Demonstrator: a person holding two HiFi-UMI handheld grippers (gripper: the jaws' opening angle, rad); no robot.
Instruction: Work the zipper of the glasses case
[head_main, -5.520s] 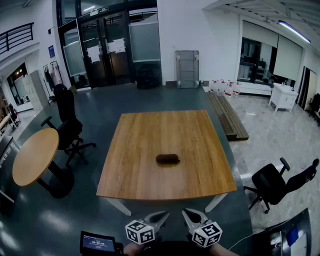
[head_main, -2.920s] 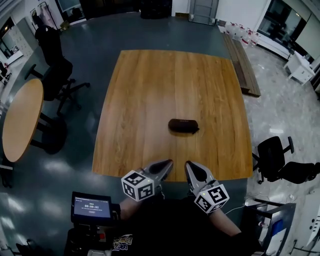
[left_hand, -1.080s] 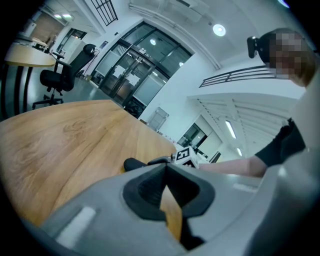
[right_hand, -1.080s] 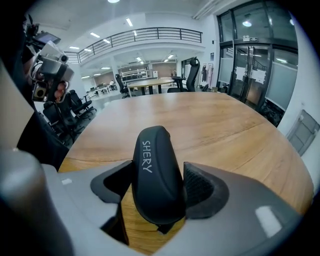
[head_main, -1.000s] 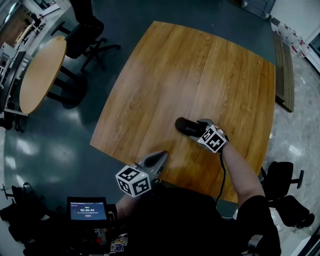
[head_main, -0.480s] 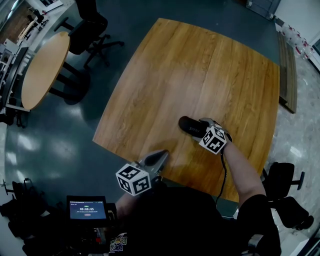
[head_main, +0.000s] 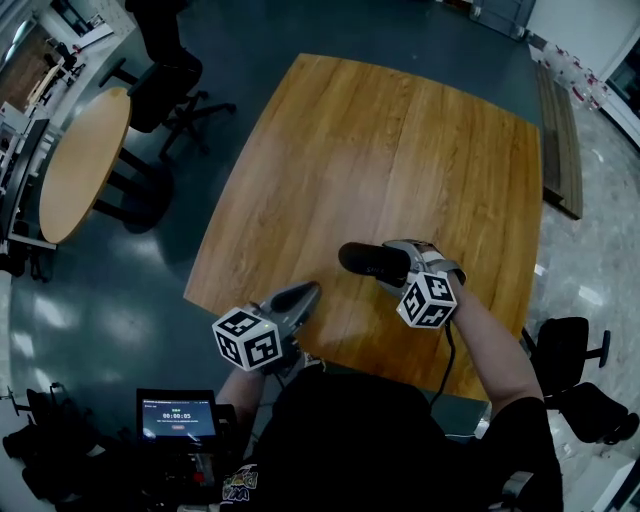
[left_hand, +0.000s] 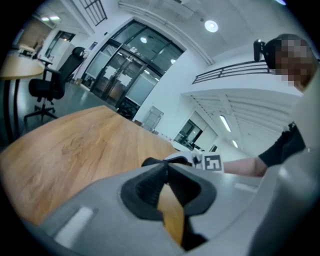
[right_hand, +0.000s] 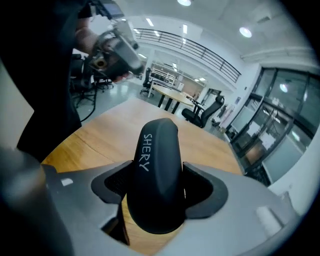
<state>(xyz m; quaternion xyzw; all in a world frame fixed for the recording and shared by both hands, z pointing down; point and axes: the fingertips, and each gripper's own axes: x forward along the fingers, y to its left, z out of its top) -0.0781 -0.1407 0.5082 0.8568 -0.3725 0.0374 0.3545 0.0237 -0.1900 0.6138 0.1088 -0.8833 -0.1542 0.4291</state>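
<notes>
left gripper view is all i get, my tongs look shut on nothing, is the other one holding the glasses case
observer: Yes. The right tongs grip the glasses case across its width. They have just been closing, with the case between the pads.
operator: which way does it sit in there
observer: It sticks out lengthwise past the tips, with its white lettering turned toward the right gripper view.
operator: how near am i to it
observer: In the head view the left tongs are over the near edge of the table, clearly apart from the case.
</notes>
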